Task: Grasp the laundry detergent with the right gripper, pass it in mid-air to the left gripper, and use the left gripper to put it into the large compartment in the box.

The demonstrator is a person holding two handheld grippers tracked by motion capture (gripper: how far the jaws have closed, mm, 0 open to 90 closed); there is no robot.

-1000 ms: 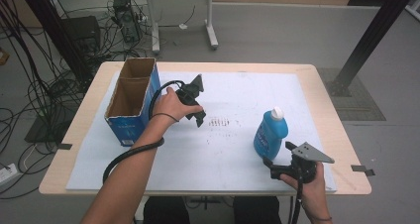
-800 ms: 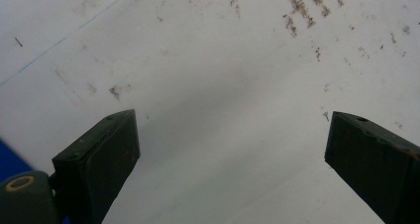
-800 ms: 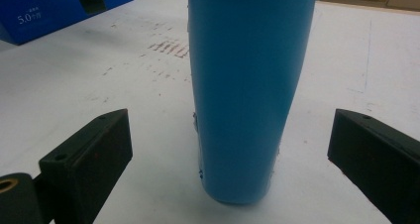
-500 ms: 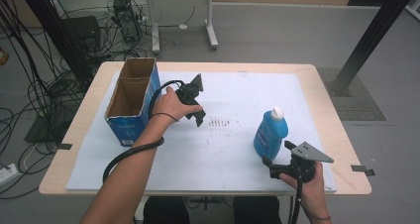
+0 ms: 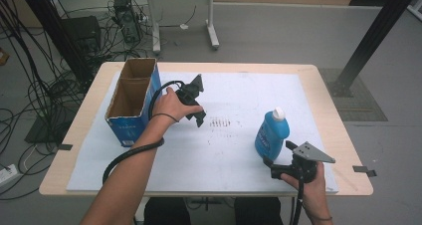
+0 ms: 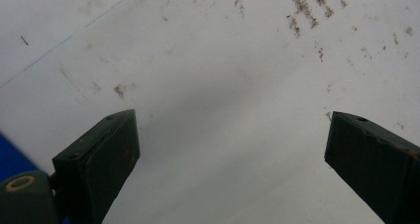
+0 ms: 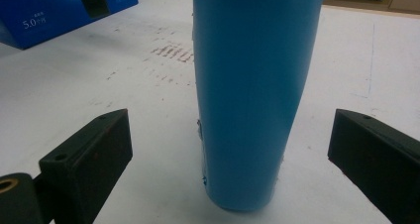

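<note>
Hardly moved since the earlier frames, both tools and the bottle alike; held the right tool (image 5: 272, 166) low at the near right edge of the worktop (image 5: 318, 90), just before the blue bottle (image 5: 271, 131); stood upright on the white sheet (image 5: 239, 150), that bottle, white cap on top, right of the middle; in the right gripper view showed the bottle (image 7: 255, 95) between the two black jaws, spread wide, touching neither side; kept the left tool (image 5: 199, 116) in the left hand (image 5: 171, 105), just beside the open cardboard box (image 5: 133, 99) at the left; pointed down at the stained sheet (image 6: 213, 85) with jaws far apart, pinching nothing.
</note>
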